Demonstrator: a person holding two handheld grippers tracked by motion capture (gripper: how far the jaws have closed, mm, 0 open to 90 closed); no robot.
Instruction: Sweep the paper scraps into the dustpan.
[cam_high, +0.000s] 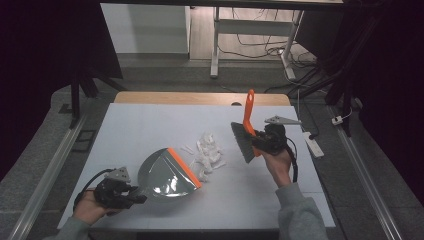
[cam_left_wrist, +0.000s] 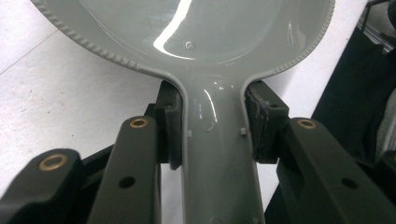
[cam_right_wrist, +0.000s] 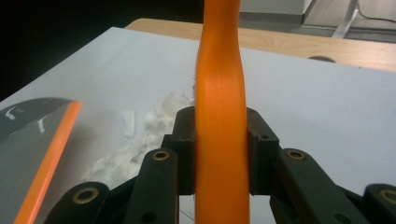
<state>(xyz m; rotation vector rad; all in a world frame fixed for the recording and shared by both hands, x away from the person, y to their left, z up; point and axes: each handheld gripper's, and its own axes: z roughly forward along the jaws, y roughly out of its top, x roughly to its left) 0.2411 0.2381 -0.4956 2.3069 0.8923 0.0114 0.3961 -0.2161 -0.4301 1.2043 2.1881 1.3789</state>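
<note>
A grey dustpan (cam_high: 165, 175) with an orange front lip lies on the white table, its lip facing a pile of white paper scraps (cam_high: 207, 152). My left gripper (cam_high: 134, 195) is shut on the dustpan's handle (cam_left_wrist: 217, 154); both pads press its sides. My right gripper (cam_high: 257, 140) is shut on the orange handle (cam_right_wrist: 220, 121) of a hand brush (cam_high: 245, 137). The brush's grey bristles hang just right of the scraps, above the table. In the right gripper view the dustpan's lip (cam_right_wrist: 49, 154) and the scraps (cam_right_wrist: 140, 135) lie to the left.
The white sheet (cam_high: 150, 120) covers a wooden table whose far edge (cam_high: 200, 97) shows. A white power strip (cam_high: 314, 145) lies off the right edge. A desk frame and cables stand on the floor beyond.
</note>
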